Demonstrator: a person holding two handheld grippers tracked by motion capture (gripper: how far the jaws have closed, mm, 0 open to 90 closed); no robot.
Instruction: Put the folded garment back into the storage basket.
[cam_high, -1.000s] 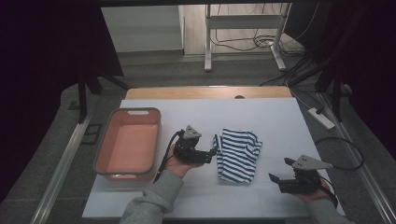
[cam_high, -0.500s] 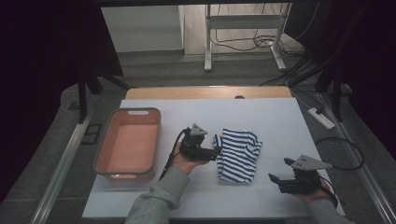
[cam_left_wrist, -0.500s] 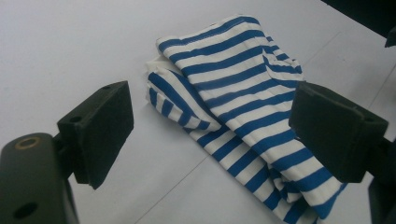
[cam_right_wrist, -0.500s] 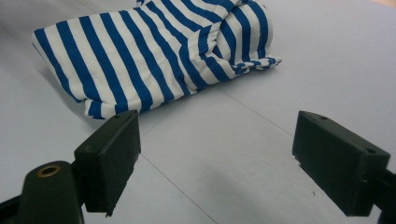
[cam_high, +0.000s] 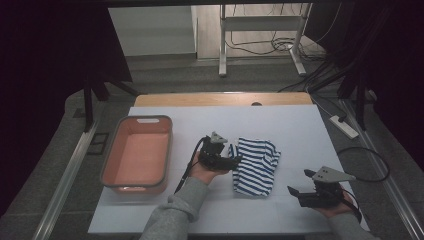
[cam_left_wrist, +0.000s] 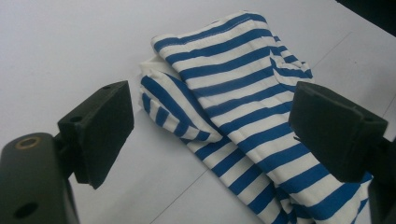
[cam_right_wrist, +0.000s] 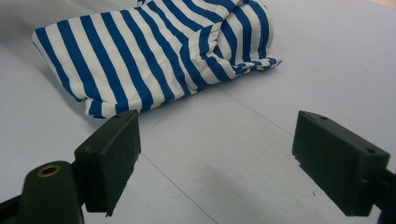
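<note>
Reaching my left gripper (cam_high: 235, 161) to the folded striped shirt (cam_high: 256, 165) mid-bench, fingers wide to straddle its near edge. My right gripper (cam_high: 295, 192) waits apart, fingers wide too; pink tub (cam_high: 137, 184) sits alongside.

Folded blue-striped cloth (cam_high: 256, 165) mid-table
</note>
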